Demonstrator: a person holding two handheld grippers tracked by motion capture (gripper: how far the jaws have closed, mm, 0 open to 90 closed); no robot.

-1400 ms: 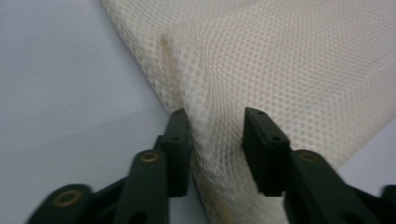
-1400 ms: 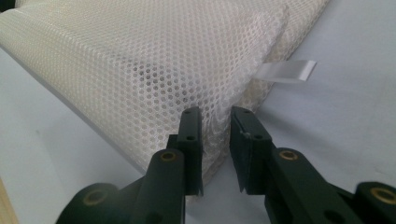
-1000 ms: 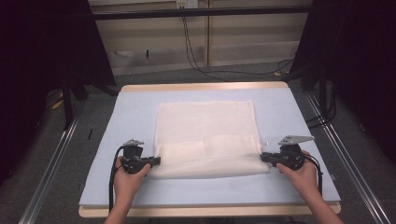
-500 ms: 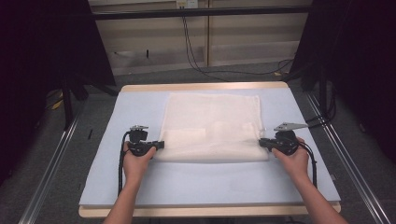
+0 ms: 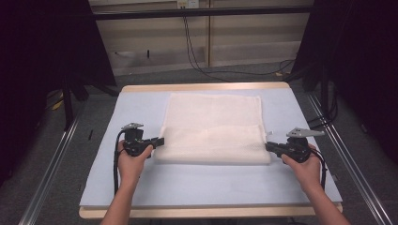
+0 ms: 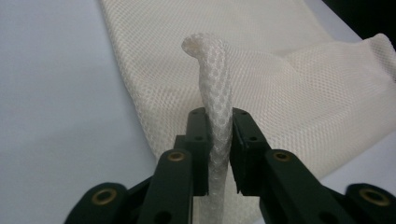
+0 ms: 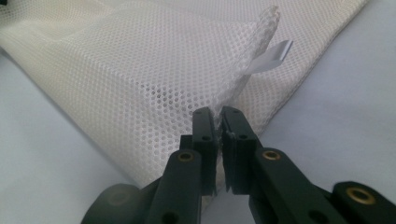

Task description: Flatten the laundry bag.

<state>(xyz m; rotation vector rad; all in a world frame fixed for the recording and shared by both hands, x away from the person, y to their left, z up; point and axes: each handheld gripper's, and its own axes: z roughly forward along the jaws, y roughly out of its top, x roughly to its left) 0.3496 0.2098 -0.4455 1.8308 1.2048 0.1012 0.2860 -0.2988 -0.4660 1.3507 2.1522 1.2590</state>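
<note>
A dim workroom with pale wall panels, dark curtains on both sides and cables trailing down the back wall frames a wooden-edged bench covered by a light blue mat. Metal rails run along the floor on either side of the bench.

At the middle of the mat lies a cream mesh cloth, its near part folded over onto the rest so that a doubled band runs across the front. The far part lies flat and reaches almost to the far edge of the mat.

A person's forearms come in from the near side, one hand at each near corner of the cloth. The left tool is clenched on the cloth's left corner; in the left gripper view a rolled ridge of mesh rises upright between the pads of the left tool. Its jaws have just been closing a little on that ridge. The right tool is clamped on the right corner; in the right gripper view a thin pinch of mesh sits between the nearly touching pads of the right tool, and a small white label sticks out from the cloth's seam just beyond them.
</note>
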